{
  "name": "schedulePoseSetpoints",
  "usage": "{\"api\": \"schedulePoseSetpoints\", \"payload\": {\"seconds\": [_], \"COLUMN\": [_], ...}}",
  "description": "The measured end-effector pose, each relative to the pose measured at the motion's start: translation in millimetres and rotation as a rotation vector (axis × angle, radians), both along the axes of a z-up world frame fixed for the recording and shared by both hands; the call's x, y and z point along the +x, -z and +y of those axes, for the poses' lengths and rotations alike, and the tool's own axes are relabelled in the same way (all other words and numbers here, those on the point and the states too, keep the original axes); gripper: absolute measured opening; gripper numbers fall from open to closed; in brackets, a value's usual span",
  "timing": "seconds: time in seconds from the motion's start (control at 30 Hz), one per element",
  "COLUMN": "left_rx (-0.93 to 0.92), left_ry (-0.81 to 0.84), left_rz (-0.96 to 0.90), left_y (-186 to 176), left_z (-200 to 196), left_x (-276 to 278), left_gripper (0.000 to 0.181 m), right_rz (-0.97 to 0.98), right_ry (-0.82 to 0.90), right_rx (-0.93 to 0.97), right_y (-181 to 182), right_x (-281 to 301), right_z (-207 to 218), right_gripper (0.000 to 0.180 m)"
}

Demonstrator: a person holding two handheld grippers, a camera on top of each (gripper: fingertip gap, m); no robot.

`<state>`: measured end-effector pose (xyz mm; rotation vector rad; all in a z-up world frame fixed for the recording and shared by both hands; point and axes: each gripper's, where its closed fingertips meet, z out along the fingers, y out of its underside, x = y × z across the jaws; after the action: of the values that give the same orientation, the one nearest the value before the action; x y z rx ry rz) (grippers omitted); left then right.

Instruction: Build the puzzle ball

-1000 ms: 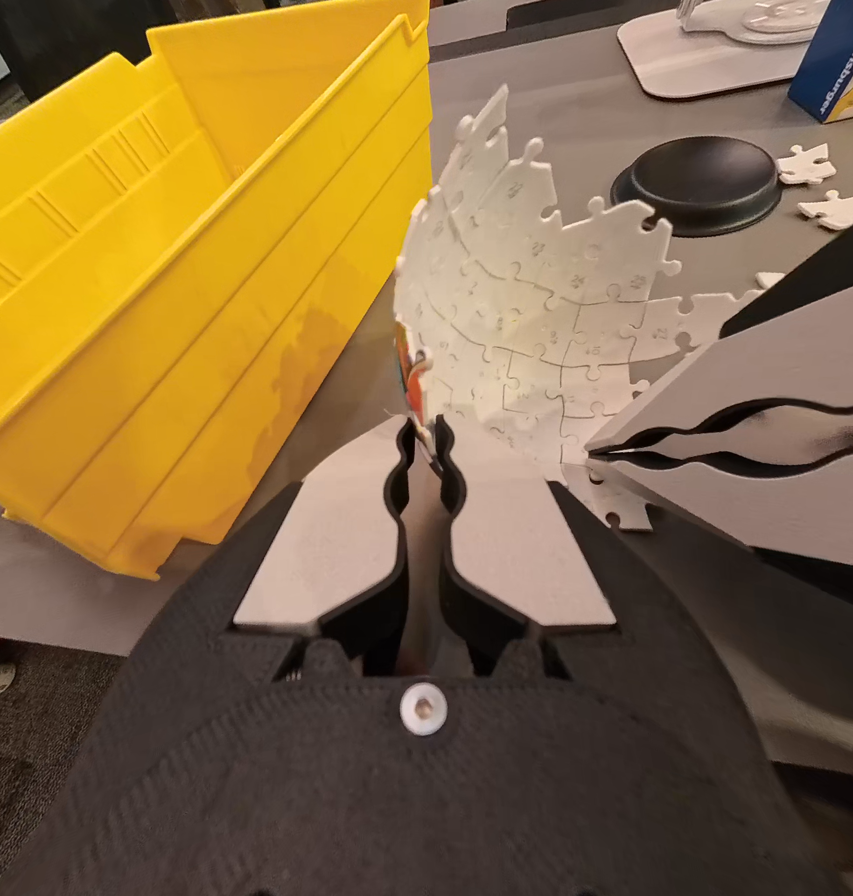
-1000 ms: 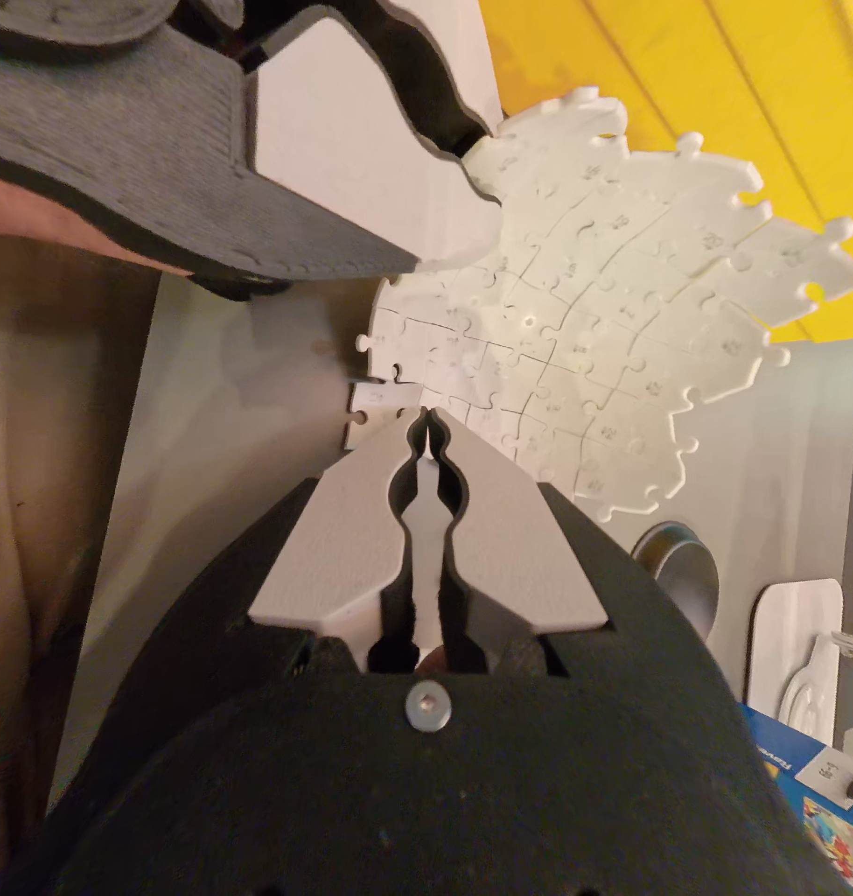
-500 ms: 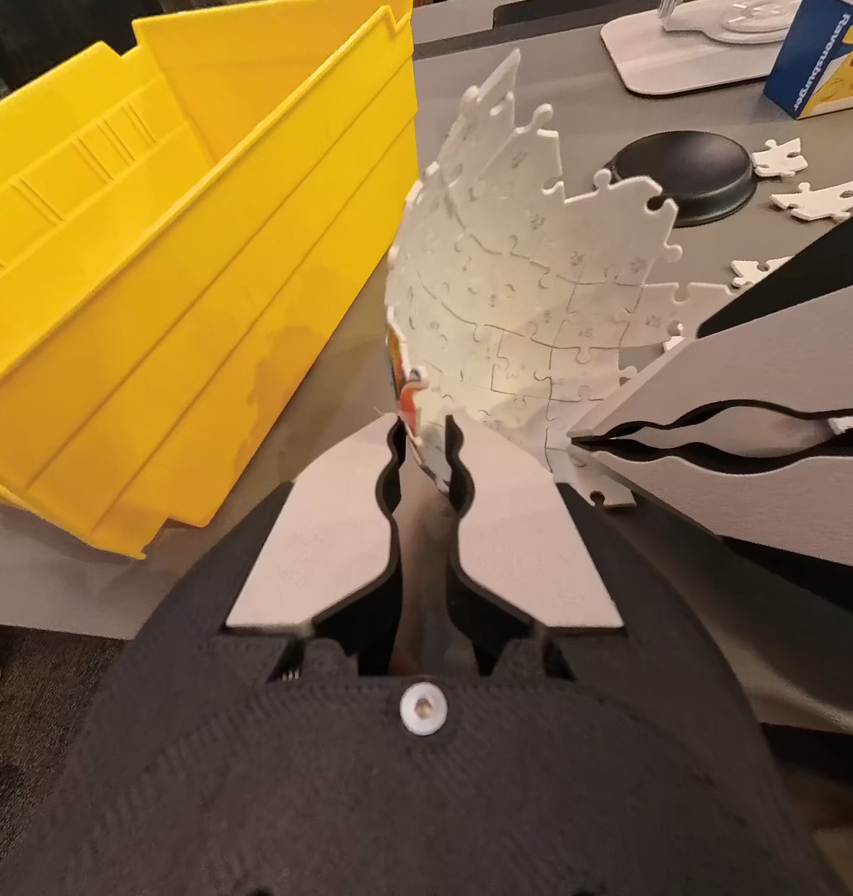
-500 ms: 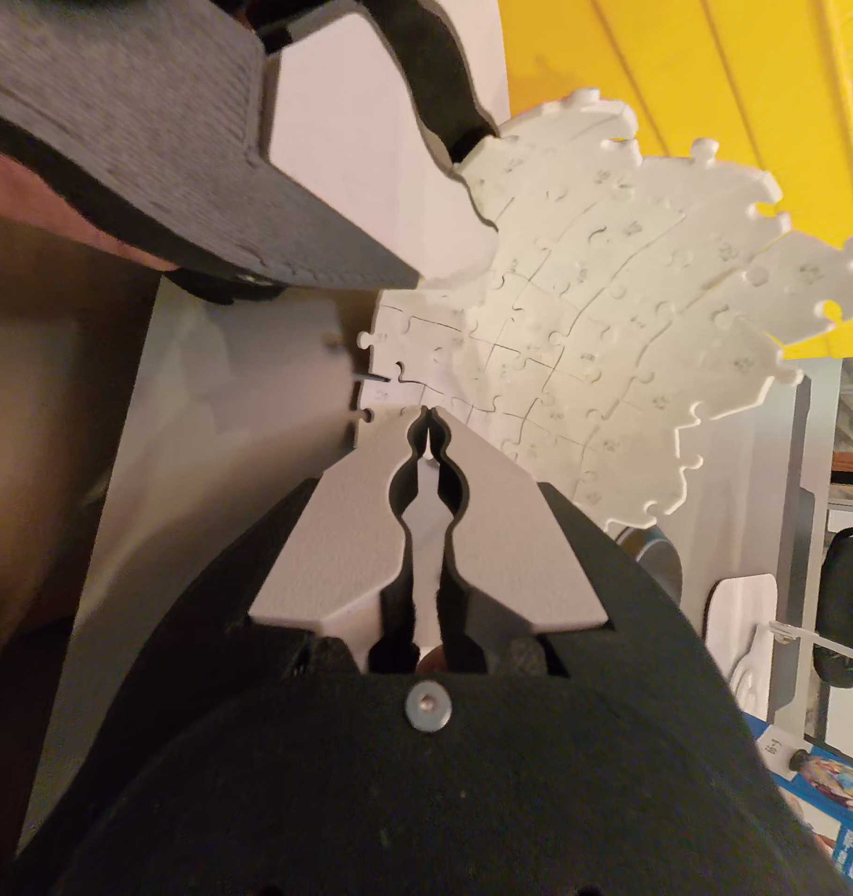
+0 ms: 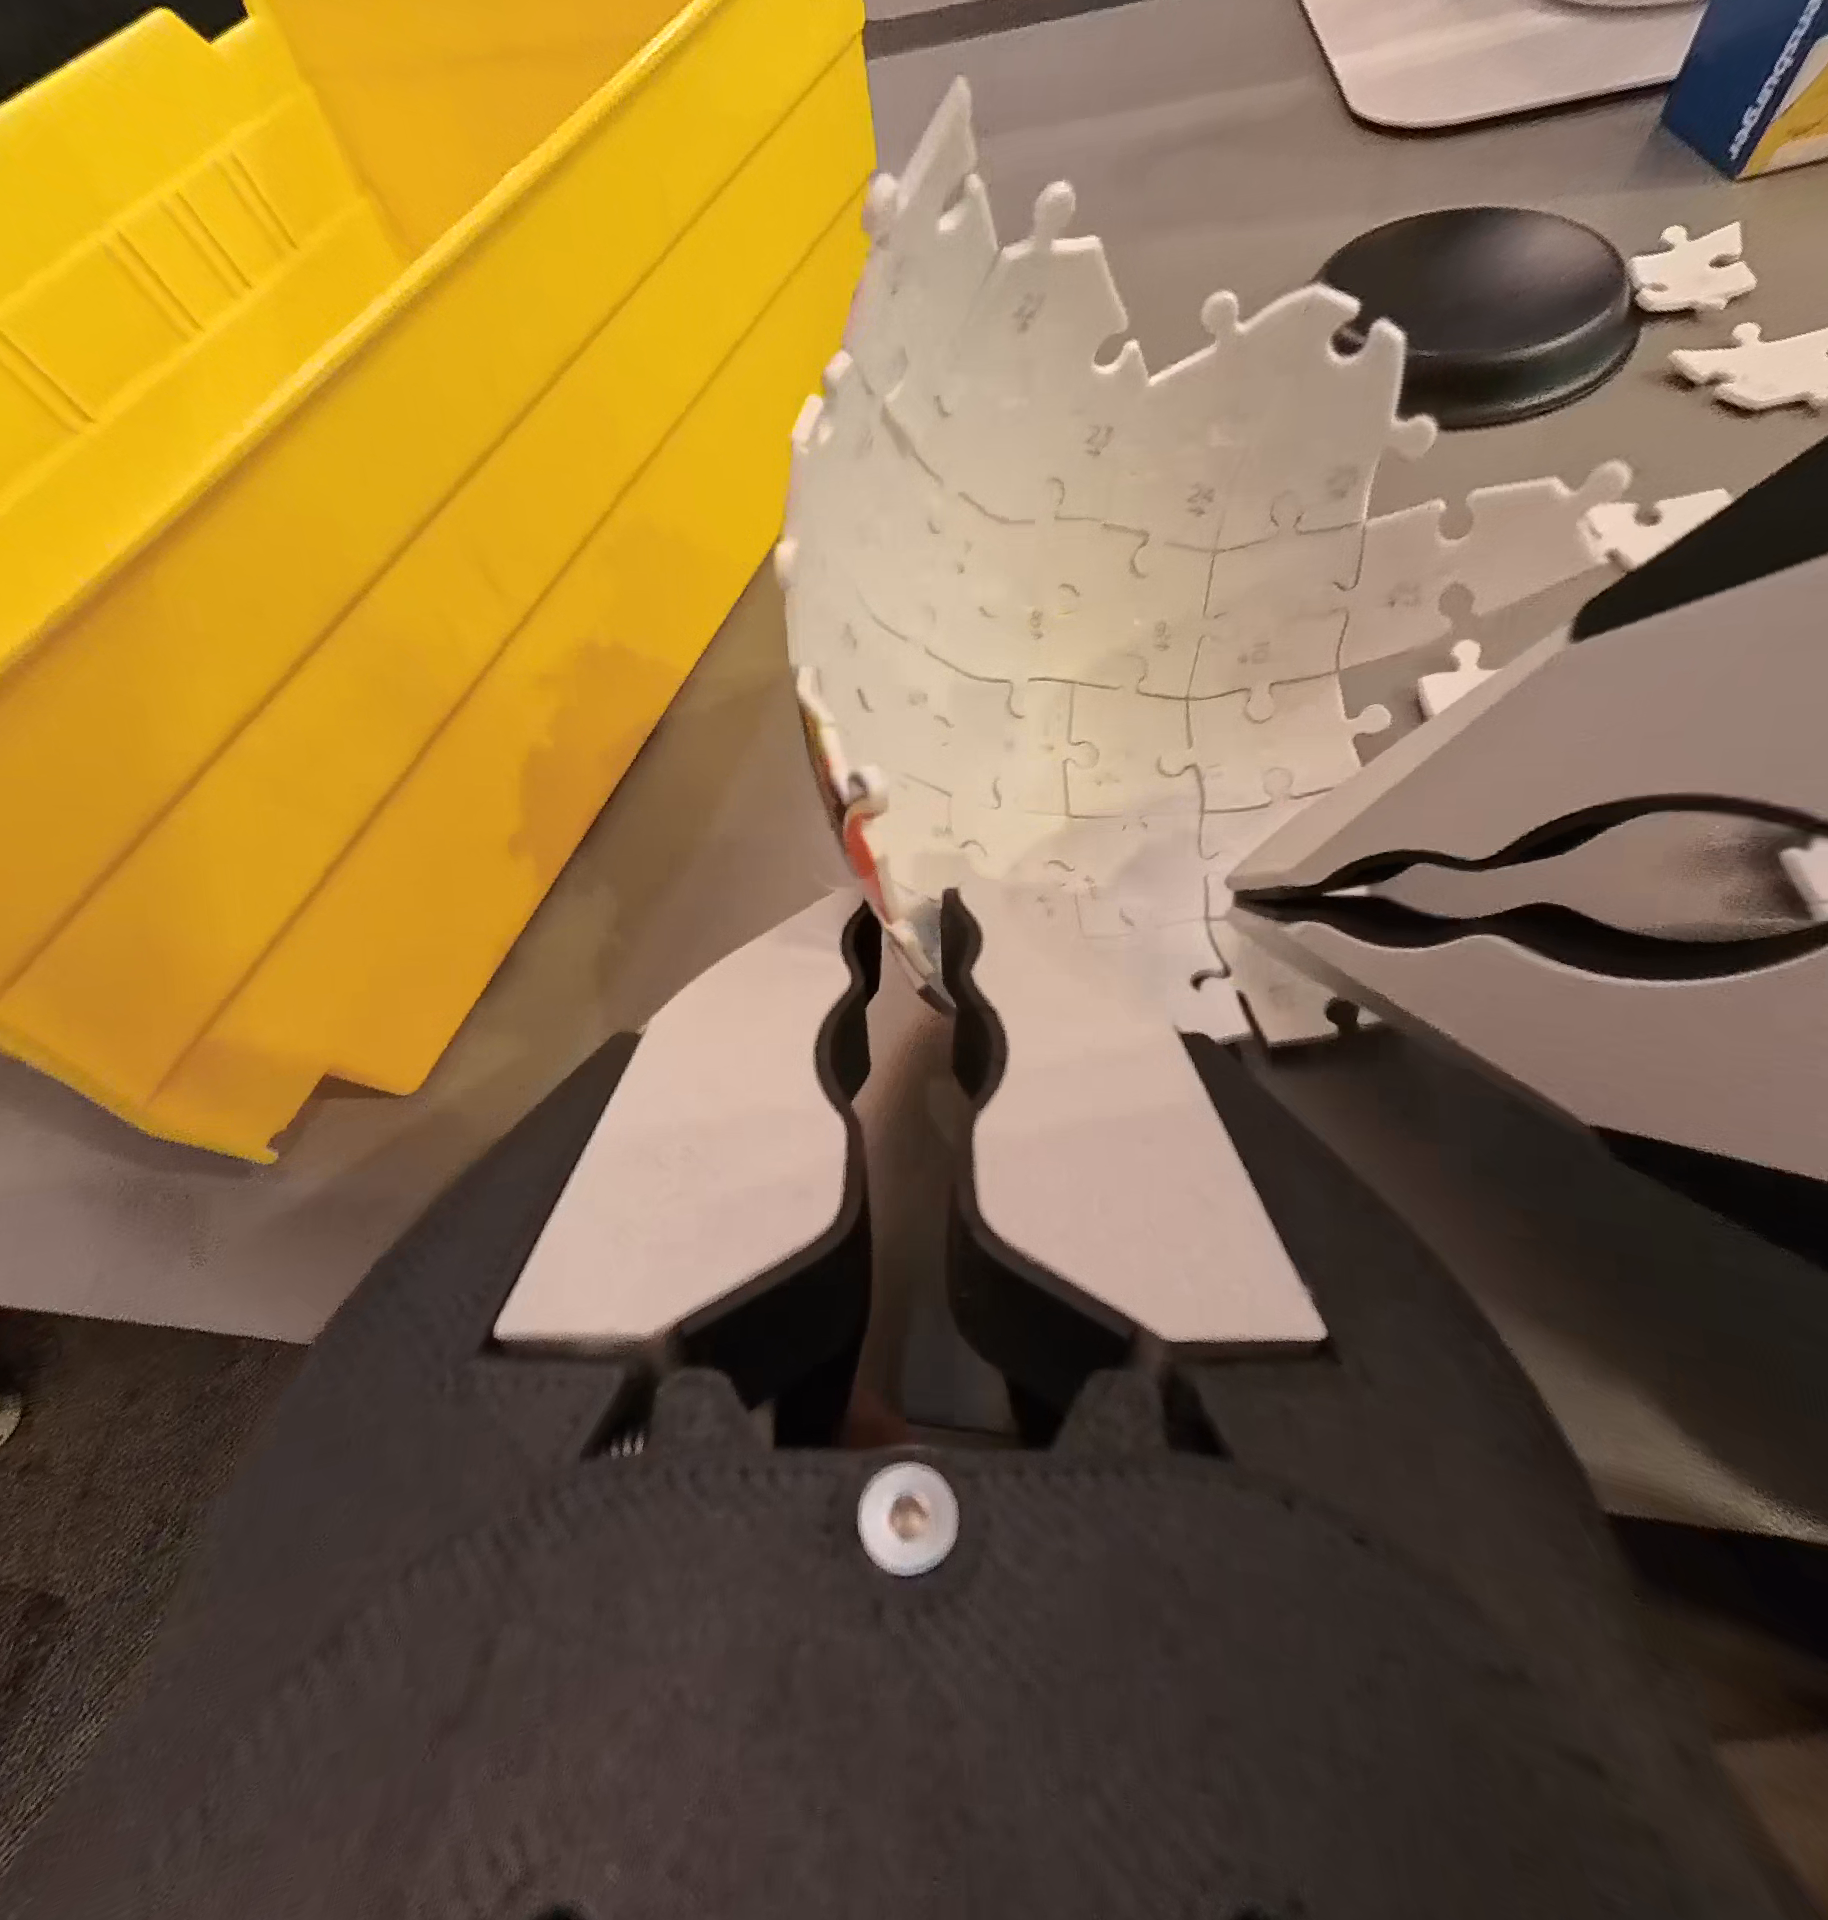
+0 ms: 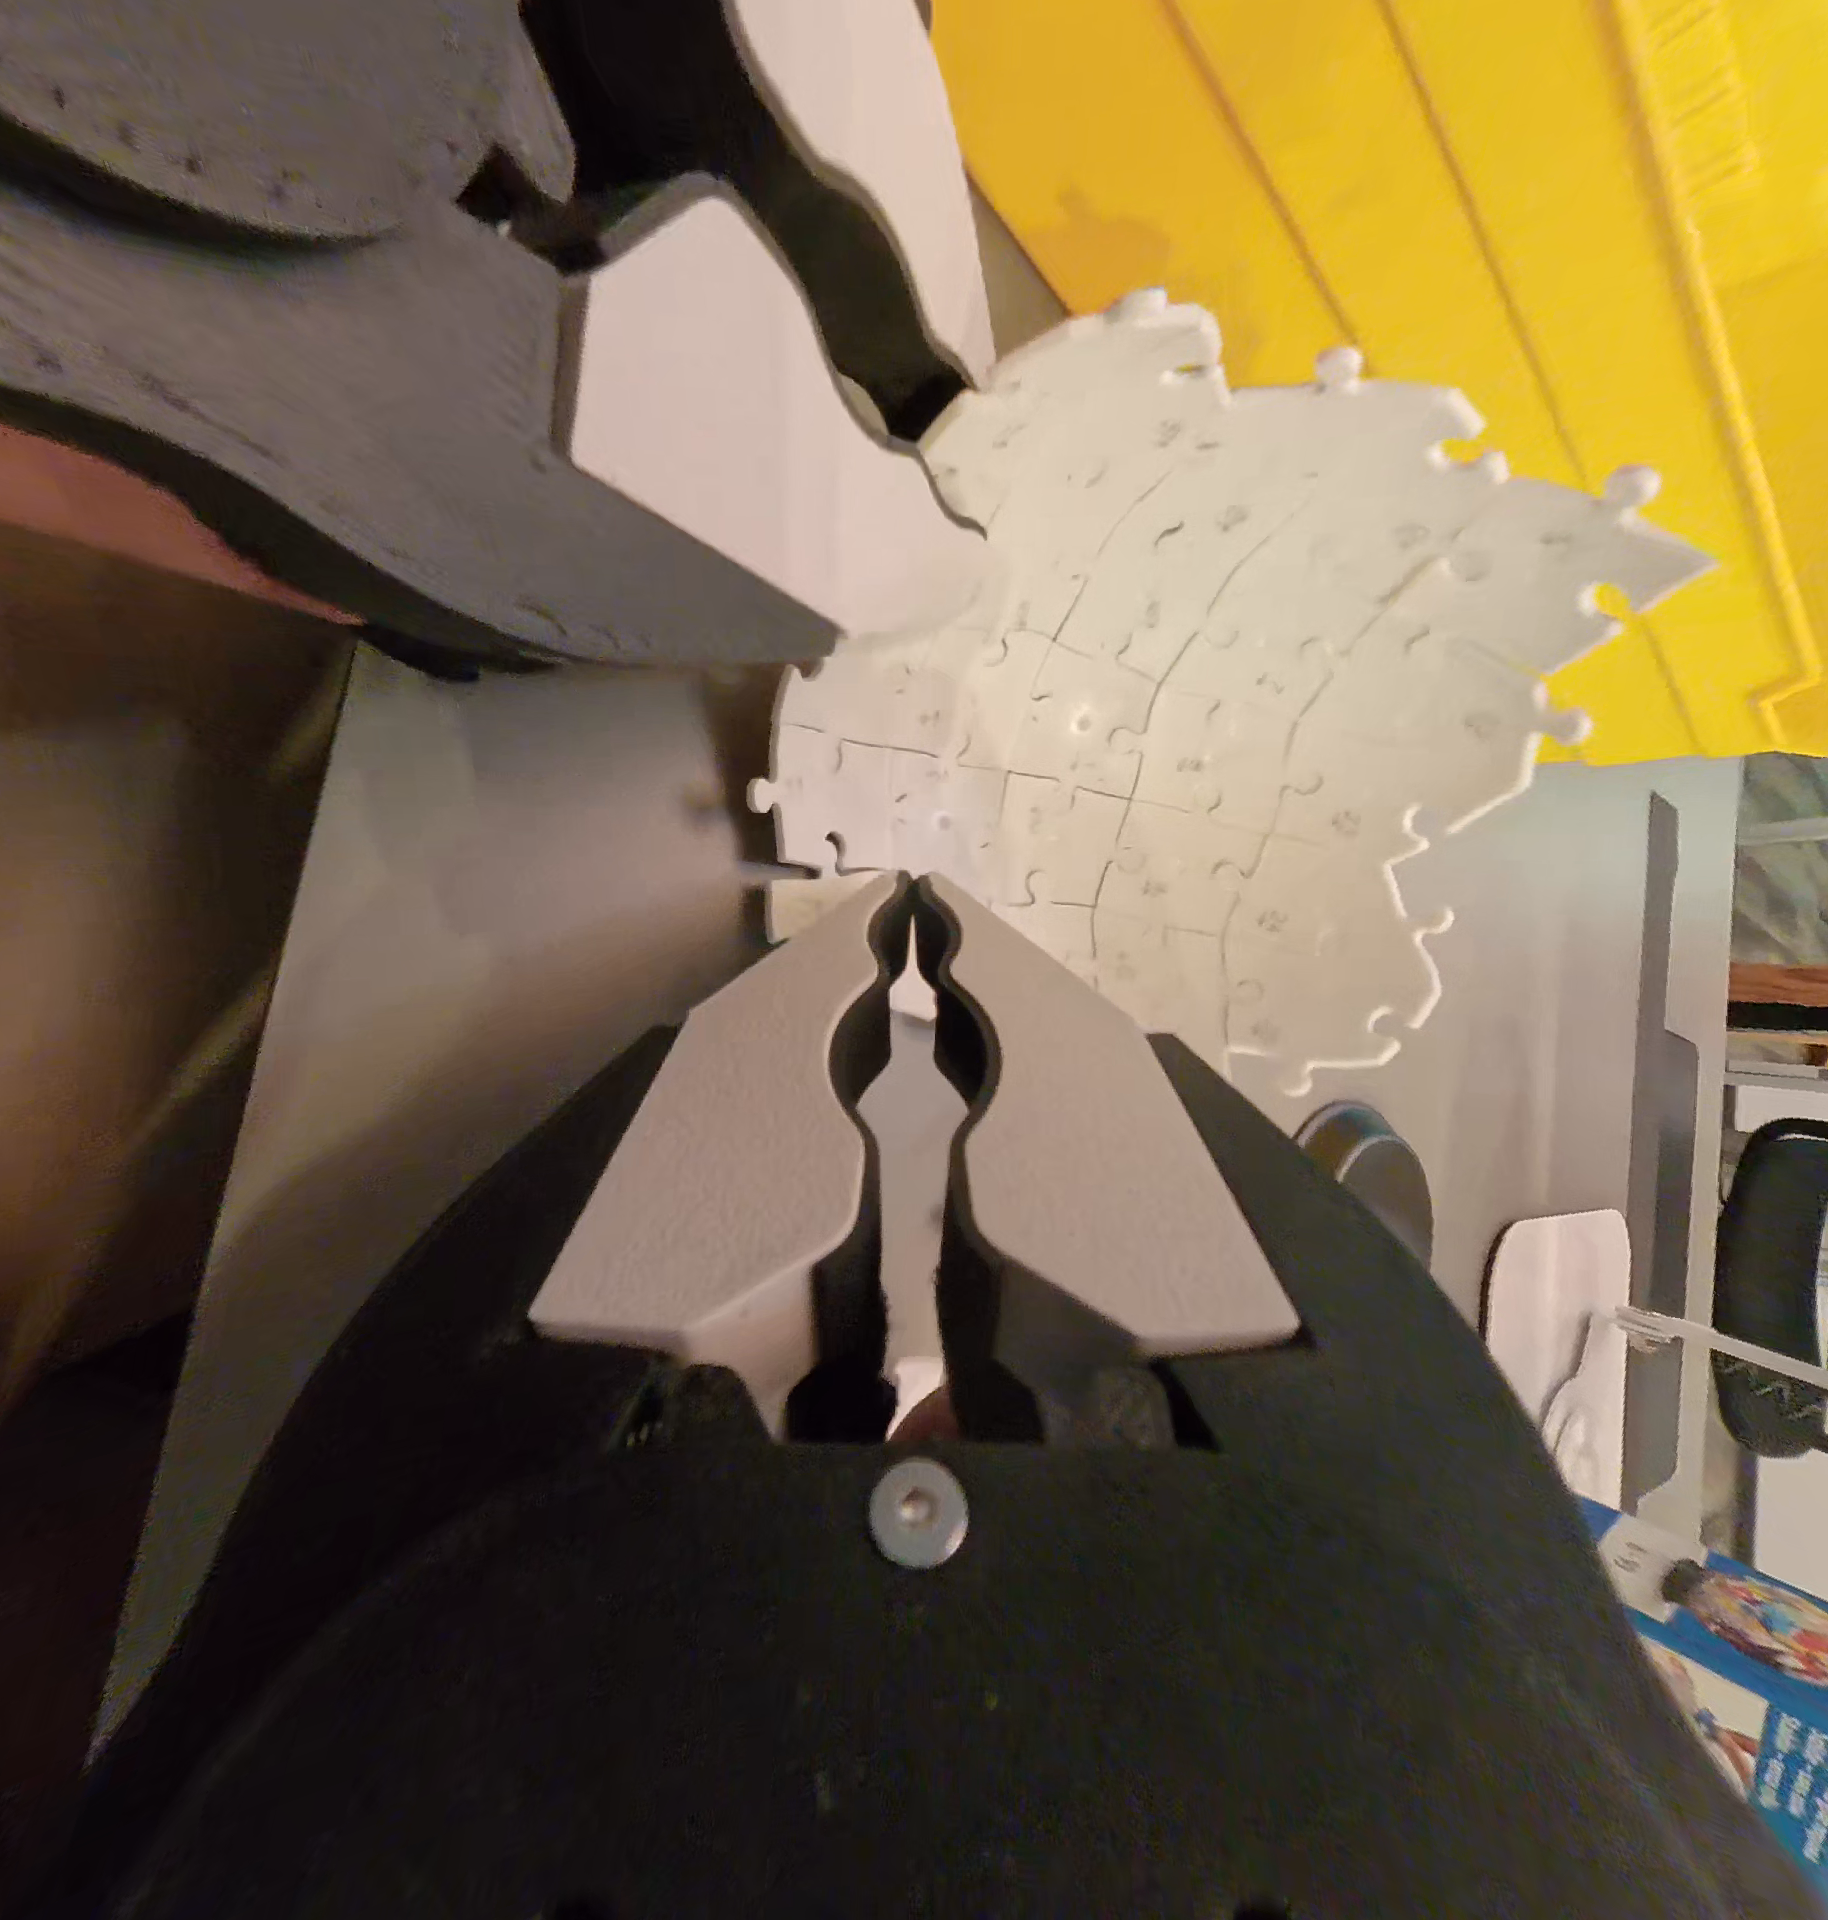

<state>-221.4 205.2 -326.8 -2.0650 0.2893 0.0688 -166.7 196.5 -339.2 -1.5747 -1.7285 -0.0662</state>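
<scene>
Here the half-built puzzle ball (image 5: 1086, 623), a curved white shell of joined pieces, inner side showing, is held up over the grey table (image 5: 1149, 177), next to the yellow bin (image 5: 370, 520). Left gripper (image 5: 910, 909) has jaws narrowly parted around the shell's lower edge; actual pinch unclear. Right gripper (image 6: 912, 883) has jaws nearly closed on a white piece at the shell's rim. Black round stand (image 5: 1481, 312), loose pieces (image 5: 1762, 364) and blue box (image 5: 1772, 94) sit behind.

L tool (image 5: 908, 920) slack, R tool (image 6: 912, 890) pinched
</scene>
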Motion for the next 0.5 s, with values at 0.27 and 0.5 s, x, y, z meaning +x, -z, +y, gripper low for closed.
{"api": "schedulePoseSetpoints", "payload": {"seconds": [0.27, 0.5], "left_rx": [0.022, 0.040], "left_ry": [0.008, 0.016], "left_rz": [0.014, 0.036], "left_y": [-2, -4], "left_z": [2, 2], "left_x": [0, 1], "left_gripper": [0.010, 0.010], "right_rz": [-0.041, -0.008], "right_ry": [-0.031, -0.017], "right_rx": [-0.067, -0.091], "right_y": [8, 9], "right_x": [9, 6], "right_z": [-16, -14], "right_gripper": [0.000, 0.000]}}
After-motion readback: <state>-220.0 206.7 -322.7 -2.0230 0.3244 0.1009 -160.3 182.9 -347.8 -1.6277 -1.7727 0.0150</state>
